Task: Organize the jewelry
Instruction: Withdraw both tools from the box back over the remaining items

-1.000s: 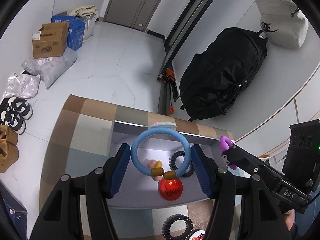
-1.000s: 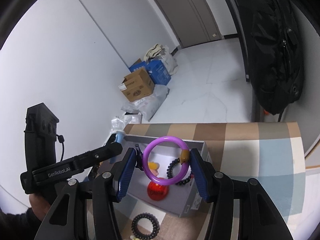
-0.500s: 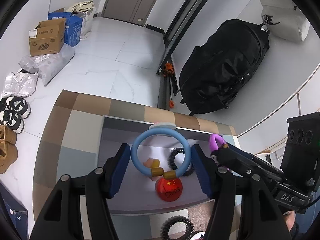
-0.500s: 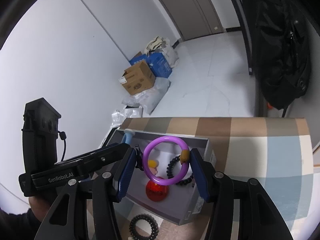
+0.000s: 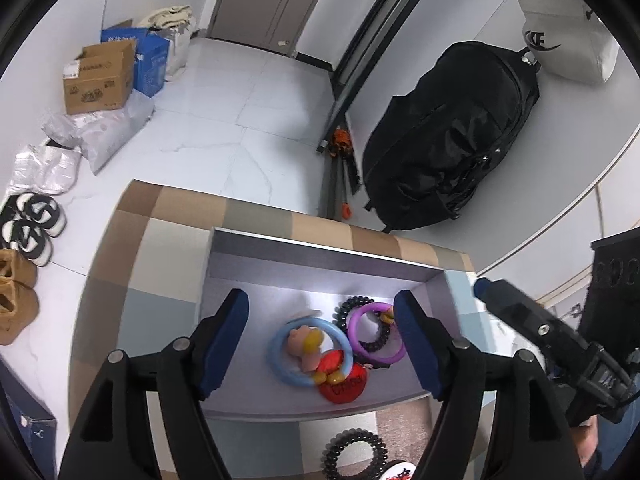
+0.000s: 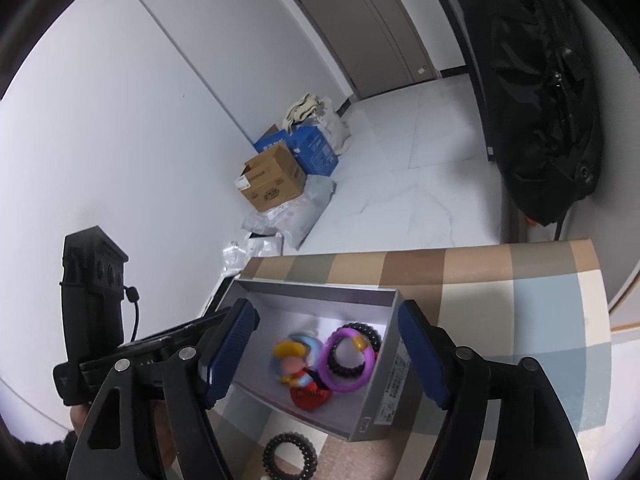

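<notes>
Hovering with jaws apart, left gripper (image 5: 322, 332) and right gripper (image 6: 326, 348) overlook light, stiff blue bangle (image 5: 310, 354) and purple bangle (image 5: 376, 334) inside the grey box (image 5: 320, 256), best gripped across their rims.

Glossy plastic rings (image 5: 311, 354), matt cardboard box (image 5: 320, 258)

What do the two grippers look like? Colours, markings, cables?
Both match: black plastic forked arms with silver screw heads, and ribbed dark-blue fingers. The left gripper shows white lettering and a thin black cable on its body in the right wrist view. The right gripper has white lettering too, partly hidden. The hand wears a dark sleeve.
</notes>
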Demonstrator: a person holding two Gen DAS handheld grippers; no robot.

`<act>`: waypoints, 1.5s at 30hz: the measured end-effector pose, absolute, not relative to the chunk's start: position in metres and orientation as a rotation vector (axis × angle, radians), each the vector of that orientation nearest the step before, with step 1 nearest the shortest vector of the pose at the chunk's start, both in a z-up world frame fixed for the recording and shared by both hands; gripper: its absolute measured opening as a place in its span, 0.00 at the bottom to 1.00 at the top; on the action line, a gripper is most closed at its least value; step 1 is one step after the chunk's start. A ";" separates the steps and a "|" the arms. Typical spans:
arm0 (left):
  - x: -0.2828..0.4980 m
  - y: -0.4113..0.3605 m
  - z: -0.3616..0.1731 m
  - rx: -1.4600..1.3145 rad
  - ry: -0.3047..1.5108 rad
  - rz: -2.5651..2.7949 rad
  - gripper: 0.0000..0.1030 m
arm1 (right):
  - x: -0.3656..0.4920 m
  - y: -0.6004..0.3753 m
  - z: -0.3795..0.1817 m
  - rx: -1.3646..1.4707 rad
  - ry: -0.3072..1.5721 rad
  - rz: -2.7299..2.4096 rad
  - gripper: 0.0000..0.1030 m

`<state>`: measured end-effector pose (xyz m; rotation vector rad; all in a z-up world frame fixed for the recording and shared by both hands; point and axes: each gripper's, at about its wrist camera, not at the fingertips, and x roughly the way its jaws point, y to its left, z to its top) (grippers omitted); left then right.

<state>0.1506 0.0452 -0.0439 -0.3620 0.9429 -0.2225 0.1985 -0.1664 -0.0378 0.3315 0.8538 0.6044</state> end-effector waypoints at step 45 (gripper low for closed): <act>0.036 0.022 -0.056 -0.236 0.935 -0.221 0.86 | 0.062 -0.216 -0.034 0.256 0.802 0.475 1.00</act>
